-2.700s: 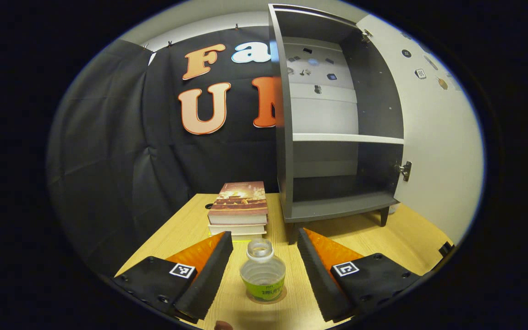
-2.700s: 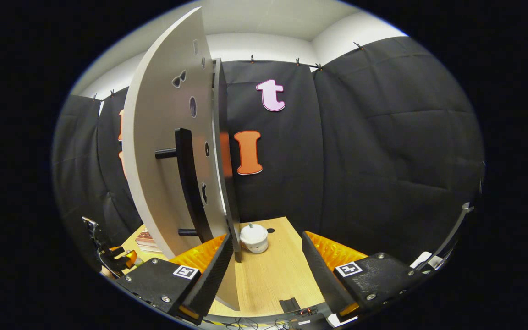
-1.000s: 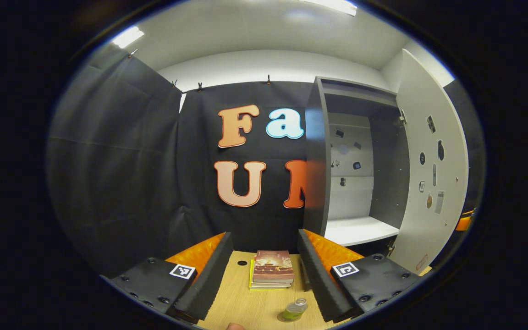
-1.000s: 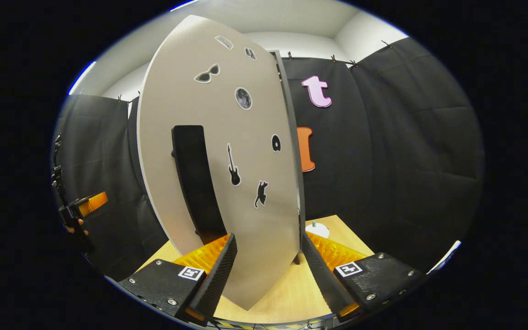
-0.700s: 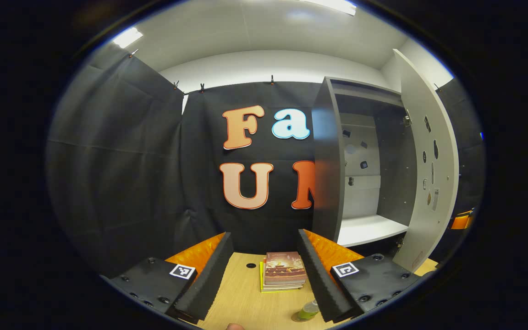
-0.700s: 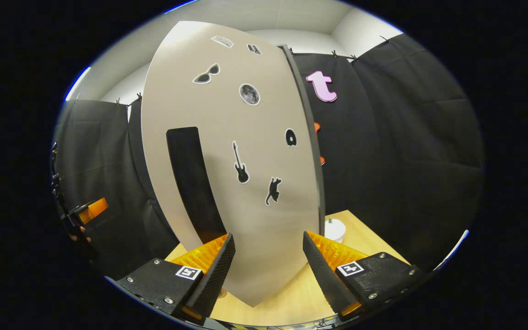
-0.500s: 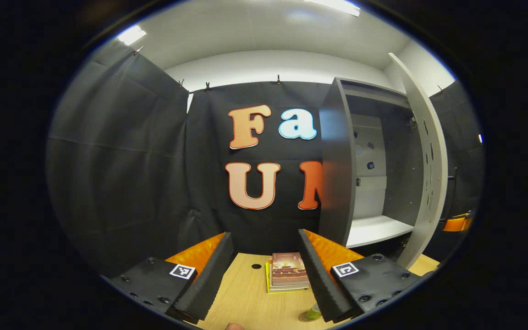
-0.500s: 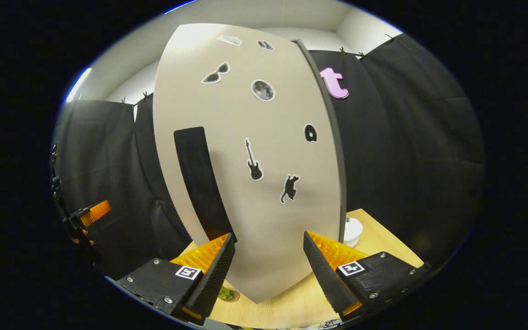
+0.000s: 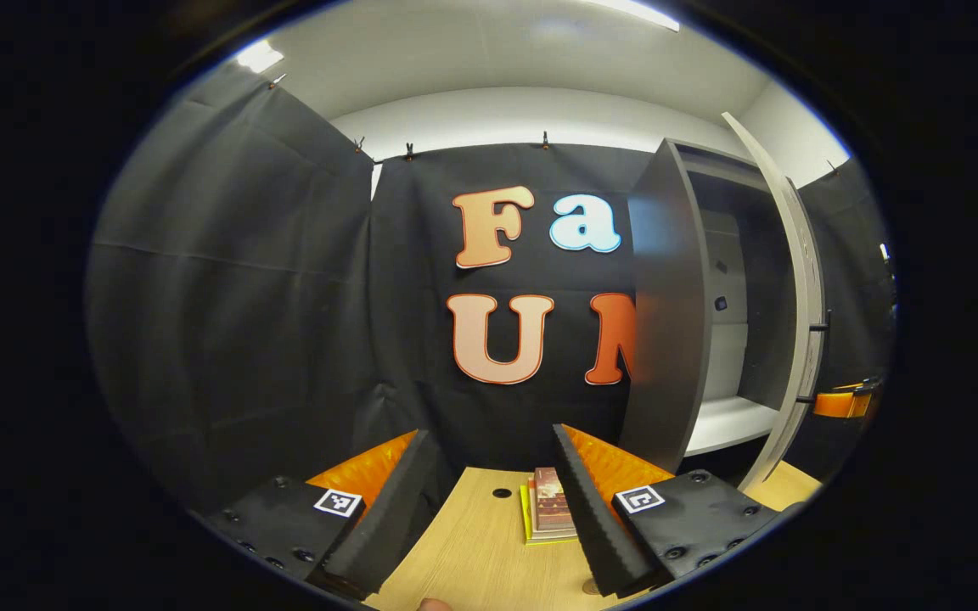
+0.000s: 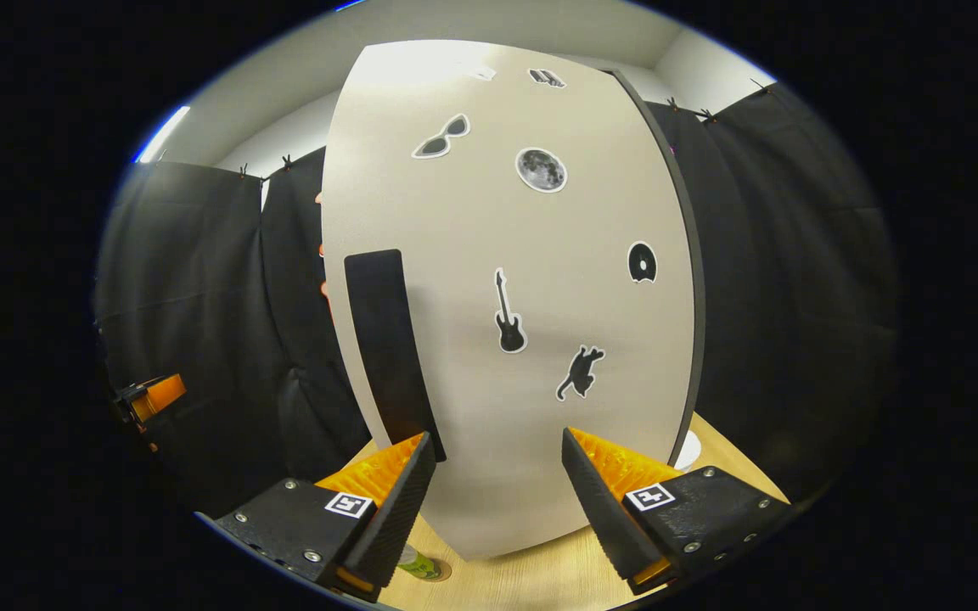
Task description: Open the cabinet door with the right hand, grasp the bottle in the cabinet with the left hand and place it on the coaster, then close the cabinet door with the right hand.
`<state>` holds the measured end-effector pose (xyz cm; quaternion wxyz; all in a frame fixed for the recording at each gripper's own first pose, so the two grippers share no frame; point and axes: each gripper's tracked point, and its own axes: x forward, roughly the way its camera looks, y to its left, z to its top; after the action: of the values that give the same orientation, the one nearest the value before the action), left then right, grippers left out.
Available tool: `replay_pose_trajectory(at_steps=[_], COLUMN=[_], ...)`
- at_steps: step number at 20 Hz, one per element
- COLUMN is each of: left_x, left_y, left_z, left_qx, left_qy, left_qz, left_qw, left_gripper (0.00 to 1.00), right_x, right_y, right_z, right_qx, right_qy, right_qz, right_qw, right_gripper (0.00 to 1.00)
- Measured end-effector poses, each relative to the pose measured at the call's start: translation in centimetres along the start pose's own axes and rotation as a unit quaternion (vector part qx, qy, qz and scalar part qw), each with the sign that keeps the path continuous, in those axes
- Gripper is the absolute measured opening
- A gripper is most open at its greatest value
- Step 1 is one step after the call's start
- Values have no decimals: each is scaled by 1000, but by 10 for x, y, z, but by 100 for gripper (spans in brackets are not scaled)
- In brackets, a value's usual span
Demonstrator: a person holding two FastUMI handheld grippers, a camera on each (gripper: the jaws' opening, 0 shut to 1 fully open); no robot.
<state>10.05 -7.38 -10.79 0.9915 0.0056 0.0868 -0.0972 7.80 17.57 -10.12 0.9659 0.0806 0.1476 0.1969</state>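
In the left gripper view the left gripper (image 9: 489,501) hangs back above the desk (image 9: 476,556), its fingers spread wide and empty, apparently held clear so the door can swing. Beyond its right finger the cabinet (image 9: 667,305) stands with the cabinet door (image 9: 795,314) almost shut, a narrow gap left; a stack of books (image 9: 547,513) lies between the fingers, farther off. In the right gripper view the right gripper (image 10: 497,501) faces the door's outer face, fingers wide apart and gripping nothing, the black handle (image 10: 387,348) above its left finger. The bottle (image 10: 414,563) stands on the coaster (image 10: 436,570) low beside that finger.
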Motion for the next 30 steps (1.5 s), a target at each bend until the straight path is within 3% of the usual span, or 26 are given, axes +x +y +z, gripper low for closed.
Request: replay_pose_trajectory(at_steps=[30], left_x=[12], left_y=[43], left_z=[-2], left_qx=[15], left_qy=[-3], left_qz=[21], left_qw=[1000], left_gripper=[93], right_x=[35], right_y=[19], right_z=[6], right_qx=[-16], right_qy=[-7], right_qz=[-25], right_qw=[1000], right_gripper=[93])
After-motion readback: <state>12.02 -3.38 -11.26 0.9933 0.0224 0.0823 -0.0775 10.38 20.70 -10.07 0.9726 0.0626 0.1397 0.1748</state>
